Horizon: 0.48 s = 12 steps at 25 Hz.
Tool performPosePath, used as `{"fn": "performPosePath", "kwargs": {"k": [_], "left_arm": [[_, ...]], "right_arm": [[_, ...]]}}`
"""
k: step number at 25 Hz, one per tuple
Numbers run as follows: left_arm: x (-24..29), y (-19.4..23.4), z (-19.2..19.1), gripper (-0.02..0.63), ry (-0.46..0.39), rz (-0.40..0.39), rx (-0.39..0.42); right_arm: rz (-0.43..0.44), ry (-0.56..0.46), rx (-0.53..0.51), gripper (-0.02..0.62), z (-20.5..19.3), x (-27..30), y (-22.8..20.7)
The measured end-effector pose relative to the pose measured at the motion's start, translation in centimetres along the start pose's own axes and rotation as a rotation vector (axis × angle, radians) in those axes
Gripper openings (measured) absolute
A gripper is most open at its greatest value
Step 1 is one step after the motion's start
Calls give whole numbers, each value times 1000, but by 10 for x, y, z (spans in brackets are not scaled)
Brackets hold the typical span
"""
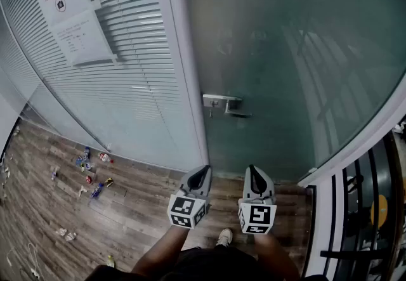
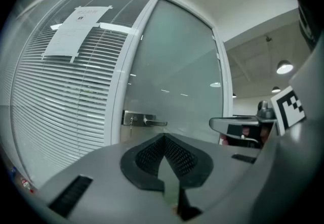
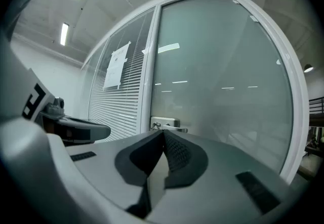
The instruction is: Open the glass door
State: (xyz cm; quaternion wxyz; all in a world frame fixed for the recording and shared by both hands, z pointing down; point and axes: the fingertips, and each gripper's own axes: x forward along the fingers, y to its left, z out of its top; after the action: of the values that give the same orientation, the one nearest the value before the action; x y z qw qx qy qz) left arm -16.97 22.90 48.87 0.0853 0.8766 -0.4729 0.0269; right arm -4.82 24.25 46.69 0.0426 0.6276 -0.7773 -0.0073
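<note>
While the frosted glass door [image 1: 285, 51] stood closed on the far side, its metal lever handle [image 1: 229, 107] at its left edge, the left tool [image 1: 203, 173] and the right tool [image 1: 253, 172] hovered side by side, apart from the handle, both with jaws together and empty.

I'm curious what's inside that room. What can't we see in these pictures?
- Behind the glass door: all views, frosting hides the room.
- Small print on the paper notice: head view, too small to read.
- Scattered bits on the wooden floor: head view, too small to name.
</note>
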Motion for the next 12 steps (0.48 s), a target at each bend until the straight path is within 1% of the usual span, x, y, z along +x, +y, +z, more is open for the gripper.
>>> {"fn": "performPosePath", "kwargs": {"k": [5, 9, 12], "left_arm": [[22, 5, 8, -3, -2, 11, 9], [40, 14, 7, -3, 6, 10, -3], [56, 24, 8, -3, 8, 2, 0]], "right_arm": [[37, 7, -17, 15, 4, 27, -13], [70, -10, 1, 15, 10, 49, -15], [89, -5, -21, 15, 11, 71, -14]]}}
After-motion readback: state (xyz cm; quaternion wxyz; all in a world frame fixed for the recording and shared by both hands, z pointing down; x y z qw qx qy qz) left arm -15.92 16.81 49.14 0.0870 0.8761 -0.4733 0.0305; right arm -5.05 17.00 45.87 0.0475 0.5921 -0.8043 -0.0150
